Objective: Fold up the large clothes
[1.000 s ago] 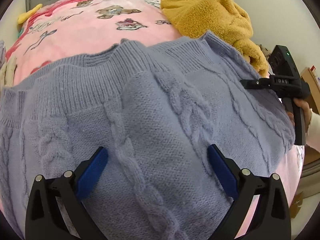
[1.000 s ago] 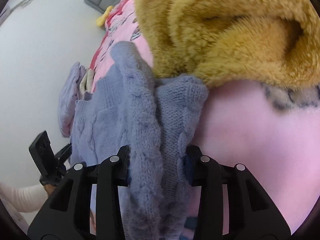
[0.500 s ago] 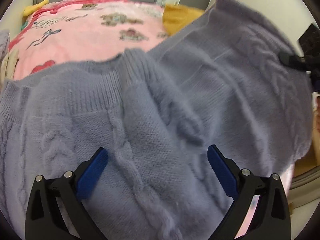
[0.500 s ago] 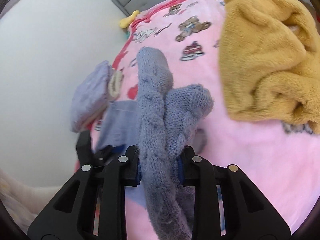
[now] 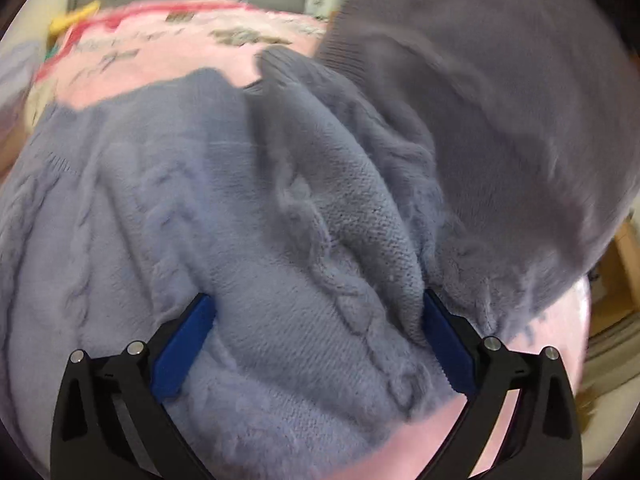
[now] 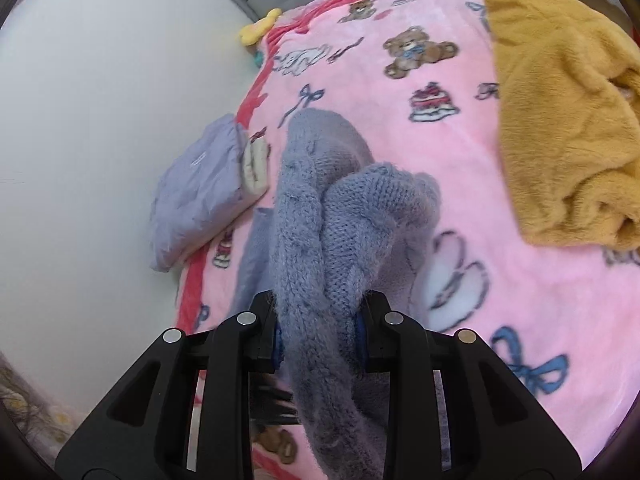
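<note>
Sweater [image 6: 320, 240], lavender cable-knit, bunched between fingers of right gripper [image 6: 318, 344], clamped tight, jaws just closing. Left gripper [image 5: 316, 344] spread wide, knit between its blue pads [image 5: 182, 350].

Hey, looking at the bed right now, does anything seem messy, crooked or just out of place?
The mustard fleece garment lies crumpled in a heap on the pink blanket, not folded. The grey-blue knit sweater is bunched with one side lifted, pinched in the right tongs. Nothing looks damaged or spilled.
</note>
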A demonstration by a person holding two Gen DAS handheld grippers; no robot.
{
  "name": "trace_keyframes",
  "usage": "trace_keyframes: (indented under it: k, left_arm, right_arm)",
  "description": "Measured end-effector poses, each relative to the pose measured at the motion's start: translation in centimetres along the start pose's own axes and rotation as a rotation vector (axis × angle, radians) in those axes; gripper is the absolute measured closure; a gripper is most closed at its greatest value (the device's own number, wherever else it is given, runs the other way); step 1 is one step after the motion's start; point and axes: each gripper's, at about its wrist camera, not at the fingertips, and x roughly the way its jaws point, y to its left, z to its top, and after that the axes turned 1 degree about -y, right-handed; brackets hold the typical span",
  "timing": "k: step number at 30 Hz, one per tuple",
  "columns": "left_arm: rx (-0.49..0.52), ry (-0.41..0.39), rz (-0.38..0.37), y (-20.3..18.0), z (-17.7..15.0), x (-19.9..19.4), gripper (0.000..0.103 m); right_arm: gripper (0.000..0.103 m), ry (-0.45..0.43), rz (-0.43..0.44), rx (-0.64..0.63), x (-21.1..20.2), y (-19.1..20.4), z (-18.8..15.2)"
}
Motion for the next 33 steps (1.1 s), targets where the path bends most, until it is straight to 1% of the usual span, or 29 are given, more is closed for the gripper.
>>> trace_keyframes:
  k: [1,4,5,6,7,8,9,11,12,14,16,18,19,21,23,25,28,29,31,32,33]
  left_arm:
    - [0.028,-0.022,-0.002,-0.2,-0.2,0.2,0.005]
    - [0.047,-0.036,-0.028,0.1,-0.2,-0.8,0.006]
    - [0.046,-0.045,-0.028,0.3,-0.2,-2.0,0.012]
    - [0.051,-0.07,-0.021,0.5,-0.4,-3.5,0.015]
    - [0.055,-0.117,-0.004,0.7,-0.7,-5.5,0.015]
    - [0.055,-0.137,0.004,1.0,-1.1,-6.6,0.015]
    - [0.055,-0.126,0.012,1.4,-1.7,-7.4,0.015]
    - [0.06,-0.056,0.026,2.4,-3.1,-7.6,0.015]
    - [0.068,-0.017,0.025,3.1,-4.0,-7.4,0.015]
    - [0.083,0.028,0.01,3.9,-5.1,-6.9,0.015]
    - [0.103,0.062,-0.009,4.4,-5.3,-6.1,0.015]
    - [0.104,0.081,-0.022,4.3,-4.9,-5.0,0.008]
    - [0.098,0.079,-0.025,4.3,-4.7,-4.7,0.007]
    - [0.069,0.047,-0.034,4.1,-4.8,-4.9,0.007]
    - [0.044,0.015,-0.044,3.9,-5.2,-5.7,0.008]
    - [0.049,-0.008,-0.038,4.3,-6.5,-7.5,0.012]
    - [0.057,-0.011,-0.02,5.2,-8.0,-10.5,0.013]
    - [0.066,0.007,0.009,5.8,-9.0,-11.9,0.013]
    - [0.063,0.033,0.049,6.9,-10.1,-13.6,0.013]
    - [0.044,0.047,0.081,8.1,-10.9,-14.7,0.013]
    - [0.022,0.057,0.098,9.1,-11.4,-15.6,0.013]
  right_arm:
    - [0.078,0.01,0.006,-0.018,0.4,1.1,0.1]
    - [0.078,0.031,0.006,-0.089,1.9,4.4,0.8]
    - [0.078,0.034,0.013,-0.098,2.4,5.2,1.1]
    - [0.078,0.043,0.022,-0.109,2.9,6.1,1.6]
    - [0.078,0.04,0.02,-0.114,3.2,6.9,2.1]
    - [0.078,0.041,0.021,-0.123,3.5,7.6,2.7]
    - [0.078,0.045,0.016,-0.137,3.9,8.4,3.2]
    - [0.078,0.07,0.011,-0.139,4.7,9.5,4.1]
    - [0.078,0.084,0.012,-0.133,5.2,9.9,4.3]
    - [0.078,0.119,0.0,-0.126,6.1,10.9,4.5]
    - [0.078,0.15,-0.014,-0.11,7.2,11.8,4.5]
    - [0.078,0.176,-0.019,-0.103,8.4,13.2,4.4]
    - [0.078,0.179,-0.021,-0.099,8.9,13.7,4.3]
    - [0.077,0.178,-0.015,-0.044,10.4,14.6,4.1]
    - [0.077,0.173,-0.025,-0.01,12.2,15.5,3.5]
    - [0.077,0.184,-0.064,0.014,15.0,16.7,2.5]
    - [0.076,0.192,-0.112,-0.011,18.5,18.1,1.5]
    - [0.076,0.195,-0.121,-0.006,19.5,18.3,1.2]
    - [0.076,0.196,-0.147,0.021,21.8,18.5,0.5]
    - [0.075,0.191,-0.17,0.019,22.7,18.8,0.1]
    - [0.075,0.181,-0.212,-0.013,23.9,19.4,-0.6]
